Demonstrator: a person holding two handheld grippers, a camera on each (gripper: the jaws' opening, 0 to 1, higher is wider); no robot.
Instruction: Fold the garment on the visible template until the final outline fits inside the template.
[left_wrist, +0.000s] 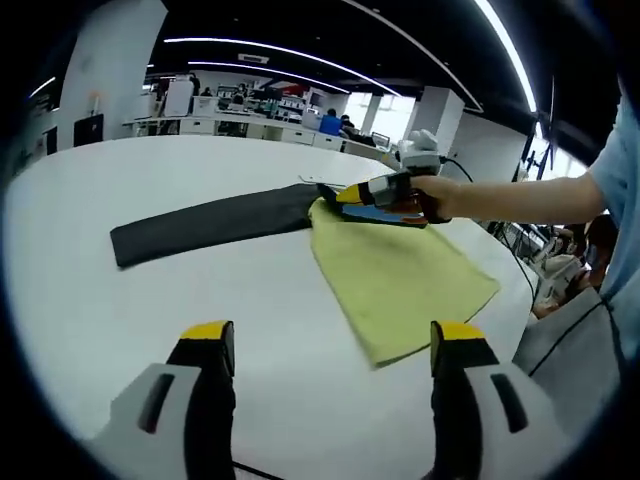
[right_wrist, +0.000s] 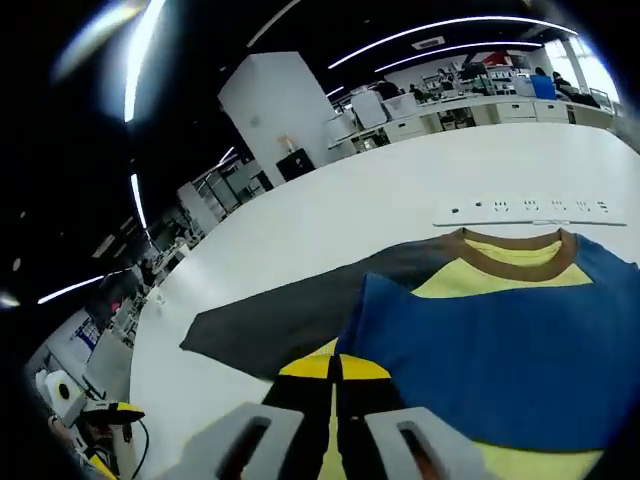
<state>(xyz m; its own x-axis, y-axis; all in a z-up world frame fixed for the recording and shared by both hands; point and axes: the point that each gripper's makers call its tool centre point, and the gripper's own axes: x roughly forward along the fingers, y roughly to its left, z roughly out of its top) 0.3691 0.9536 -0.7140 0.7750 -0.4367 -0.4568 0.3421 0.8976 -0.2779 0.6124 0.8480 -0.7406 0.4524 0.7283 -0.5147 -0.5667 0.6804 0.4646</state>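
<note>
Two grippers are over one big white table (left_wrist: 90, 300), and the garment between them is a T-shirt (left_wrist: 400, 275) in yellow, blue and dark grey. From the left gripper view, the left gripper (left_wrist: 335, 345) hovers above bare tabletop, its yellow-tipped jaws spread wide apart with nothing between them. Ahead of those jaws the shirt lies flat: a yellow panel straight ahead and slightly right, a long dark grey sleeve (left_wrist: 205, 225) stretching away to the left. At the far edge of the yellow panel the right gripper (left_wrist: 350, 192) comes in from the right, carried by a person's hand (left_wrist: 445, 195), its yellow tips down at the cloth where grey meets yellow and blue.

Switch to the right gripper view: the right gripper (right_wrist: 335, 368) has its jaws pressed together, tips right at the blue fabric edge, and it looks clamped on the shirt there. Beyond the tips spreads the blue panel (right_wrist: 500, 350), with the brown collar (right_wrist: 515, 243) and a yellow chest patch further ahead, the grey sleeve running off to the left. A white power strip (right_wrist: 530, 210) lies on the table just past the collar.
</note>
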